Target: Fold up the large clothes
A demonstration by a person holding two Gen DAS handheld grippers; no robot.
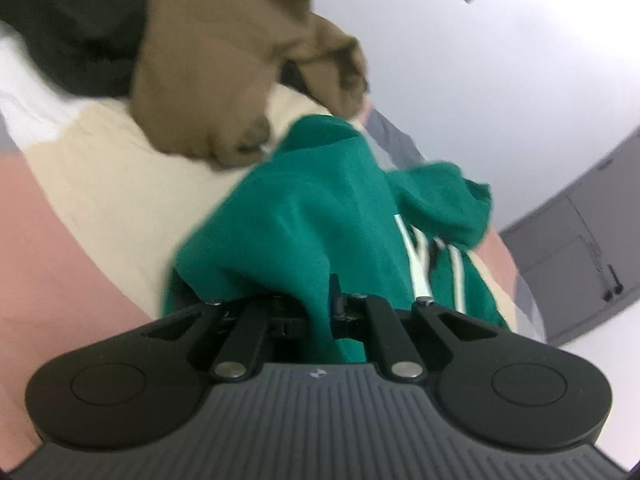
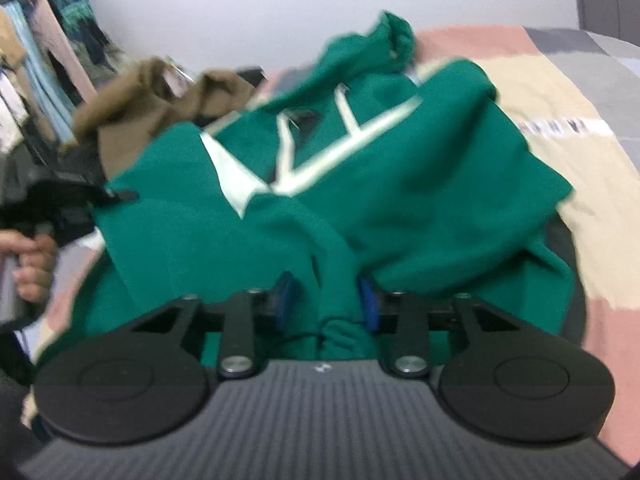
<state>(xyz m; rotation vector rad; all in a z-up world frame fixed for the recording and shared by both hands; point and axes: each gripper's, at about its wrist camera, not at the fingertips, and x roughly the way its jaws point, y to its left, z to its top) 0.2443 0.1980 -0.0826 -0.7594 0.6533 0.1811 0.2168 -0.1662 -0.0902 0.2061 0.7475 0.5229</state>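
While the green garment [image 2: 360, 184] lies crumpled on the patchwork bedspread [image 2: 560, 92] beside a brown garment [image 1: 224, 60], the left gripper [image 1: 320, 304] is clamped tight on its fabric and the right gripper [image 2: 326, 300] pinches a bunched fold of it

Soft, even indoor light; both views blurred.
Fisheye bending curved the edges, motion blur smeared the cloth, and shadows stayed faint.
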